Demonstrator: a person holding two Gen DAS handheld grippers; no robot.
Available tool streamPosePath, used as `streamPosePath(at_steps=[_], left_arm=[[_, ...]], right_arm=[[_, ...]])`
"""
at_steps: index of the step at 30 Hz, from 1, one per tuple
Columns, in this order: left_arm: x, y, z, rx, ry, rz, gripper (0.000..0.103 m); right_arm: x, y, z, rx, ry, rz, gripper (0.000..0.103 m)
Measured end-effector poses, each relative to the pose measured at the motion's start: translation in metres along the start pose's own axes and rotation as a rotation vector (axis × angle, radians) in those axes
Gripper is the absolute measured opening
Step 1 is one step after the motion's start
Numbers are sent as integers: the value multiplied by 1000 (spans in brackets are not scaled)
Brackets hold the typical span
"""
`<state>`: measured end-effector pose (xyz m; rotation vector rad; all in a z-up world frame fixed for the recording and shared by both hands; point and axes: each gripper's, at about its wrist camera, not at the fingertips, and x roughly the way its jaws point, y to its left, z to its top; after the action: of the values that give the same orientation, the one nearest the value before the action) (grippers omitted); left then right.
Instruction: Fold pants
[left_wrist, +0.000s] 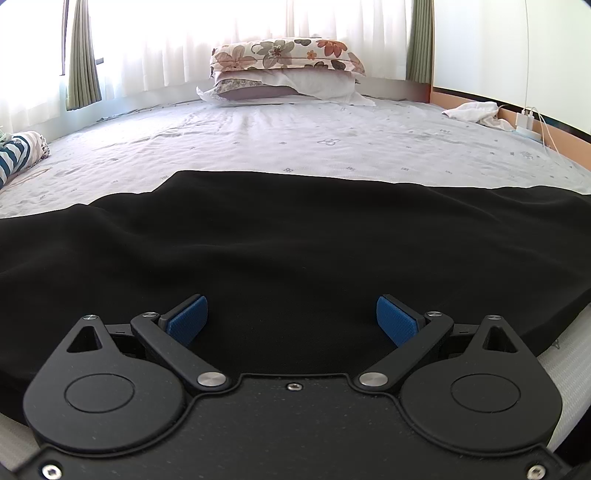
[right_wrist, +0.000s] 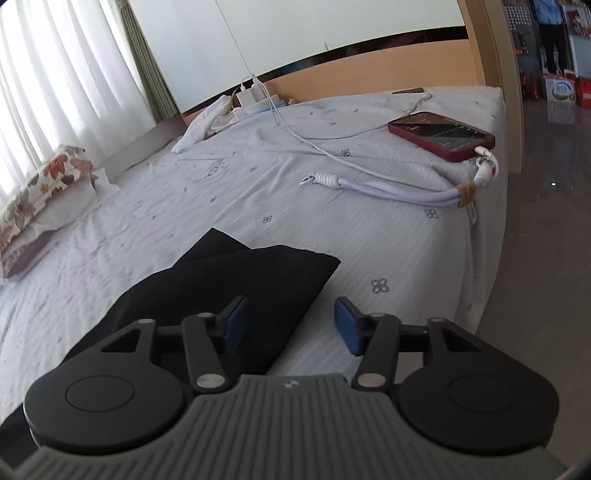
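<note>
Both grippers, left (left_wrist: 291, 319) and right (right_wrist: 291, 325), hung with jaws apart, gripping nothing. Black pants (left_wrist: 295, 251) lay along the bed's (right_wrist: 406, 251) near edge, apparently spread for folding.

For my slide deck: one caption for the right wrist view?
Open right gripper above the black pants' corner on a white patterned bedsheet, red-cased phone charging nearby.

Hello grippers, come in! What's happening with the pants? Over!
Left gripper open over black pants. Right gripper open, nothing held. Phone and cable lie clear.
</note>
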<state>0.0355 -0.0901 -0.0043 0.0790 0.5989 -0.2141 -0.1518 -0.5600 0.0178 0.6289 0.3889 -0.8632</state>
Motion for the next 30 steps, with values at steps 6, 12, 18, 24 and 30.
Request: streamPosePath(at_steps=[6, 12, 18, 24, 30], left_arm=[[0, 0, 0, 0, -1, 0, 98], [0, 0, 0, -3, -1, -1, 98], [-6, 5, 1, -31, 6, -12, 93], [-24, 43, 12, -176, 9, -77, 68], [-51, 91, 19, -247, -67, 0, 67]], right_arm=[[14, 18, -3, -44, 45, 68, 78], [44, 18, 9, 89, 59, 113, 49], [51, 13, 14, 216, 118, 159, 11], [16, 82, 20, 75, 109, 314, 9], [-38, 242, -45, -320, 252, 602, 9]])
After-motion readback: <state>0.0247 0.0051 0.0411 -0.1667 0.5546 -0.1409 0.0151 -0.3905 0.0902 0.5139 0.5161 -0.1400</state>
